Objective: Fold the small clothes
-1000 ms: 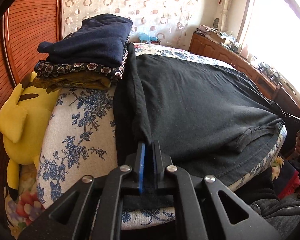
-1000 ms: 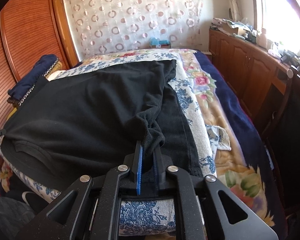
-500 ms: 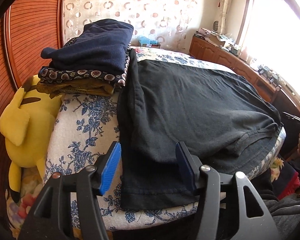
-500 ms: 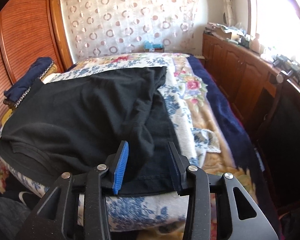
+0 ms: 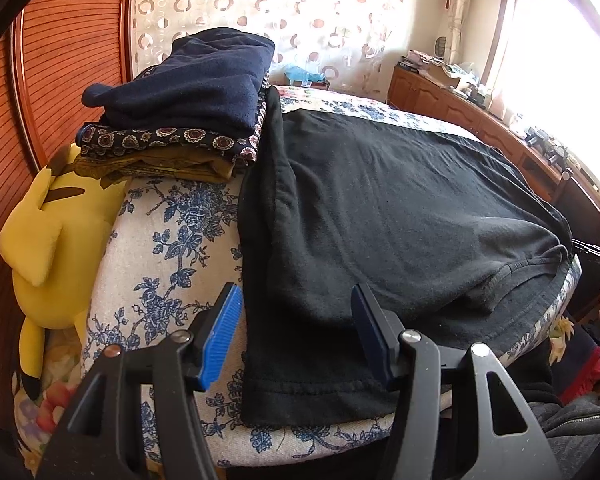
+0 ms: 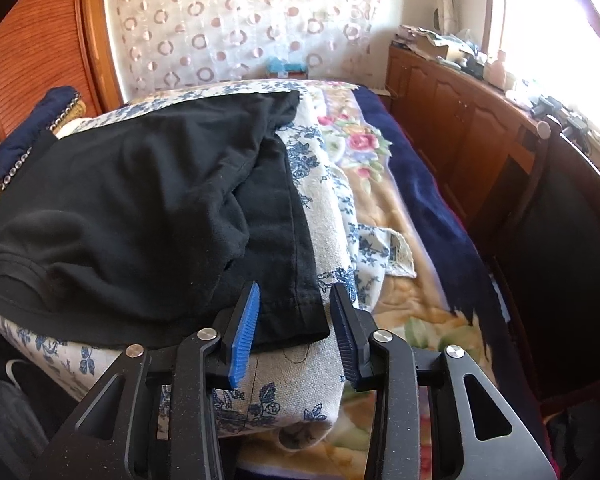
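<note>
Now that both have let go of cloth they pinched a second ago, the left hand-held gripper [image 5: 296, 336] and right hand-held gripper [image 6: 296, 332] gape wide over the black shirt [image 5: 380, 200], which lies spread on the bed [image 5: 168, 240]; side folds look laid.

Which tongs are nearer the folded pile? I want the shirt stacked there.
Left. The left tongs sit at the shirt's pile-side edge; the right tongs are across it from the pile.
</note>
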Demonstrator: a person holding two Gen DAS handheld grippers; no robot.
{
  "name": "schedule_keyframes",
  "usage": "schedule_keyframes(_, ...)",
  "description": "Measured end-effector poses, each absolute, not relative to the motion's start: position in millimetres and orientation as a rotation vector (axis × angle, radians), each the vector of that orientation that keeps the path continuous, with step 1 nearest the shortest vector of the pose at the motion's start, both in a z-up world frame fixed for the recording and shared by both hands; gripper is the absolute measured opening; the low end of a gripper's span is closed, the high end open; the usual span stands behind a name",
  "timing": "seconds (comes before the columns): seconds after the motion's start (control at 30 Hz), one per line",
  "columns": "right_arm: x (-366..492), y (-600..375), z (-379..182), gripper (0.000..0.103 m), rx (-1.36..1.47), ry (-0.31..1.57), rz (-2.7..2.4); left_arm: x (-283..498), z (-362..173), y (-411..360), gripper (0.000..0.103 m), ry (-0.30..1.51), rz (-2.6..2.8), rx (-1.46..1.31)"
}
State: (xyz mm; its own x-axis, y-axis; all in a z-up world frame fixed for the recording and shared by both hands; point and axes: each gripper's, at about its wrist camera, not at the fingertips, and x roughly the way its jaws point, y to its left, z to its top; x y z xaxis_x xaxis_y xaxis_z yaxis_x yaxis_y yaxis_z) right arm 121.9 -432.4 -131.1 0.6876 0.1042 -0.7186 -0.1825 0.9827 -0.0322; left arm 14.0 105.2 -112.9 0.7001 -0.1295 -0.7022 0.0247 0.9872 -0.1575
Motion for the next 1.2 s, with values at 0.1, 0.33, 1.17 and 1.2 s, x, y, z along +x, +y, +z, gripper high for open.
schedule_keyframes(0.1, 120, -431, -131, 0.009, -0.098, 0.808, 0.211, 15, -113, 104, 0.056, 0.792, -0.08, -0.136)
schedule_keyframes(0.33, 106, -426, -123, 0.003, -0.157, 0.808, 0.228, 18, -115, 104, 0.056, 0.799, -0.072, -0.132)
schedule_keyframes(1.17, 108, -373, -86, 0.042, -0.136, 0.653, 0.295, 17, -122, 109, 0.056, 0.817, -0.048, -0.153)
schedule_keyframes(1.2, 110, -366, -88, 0.042, -0.138, 0.653, 0.306, 17, -123, 109, 0.056, 0.818, -0.049, -0.154)
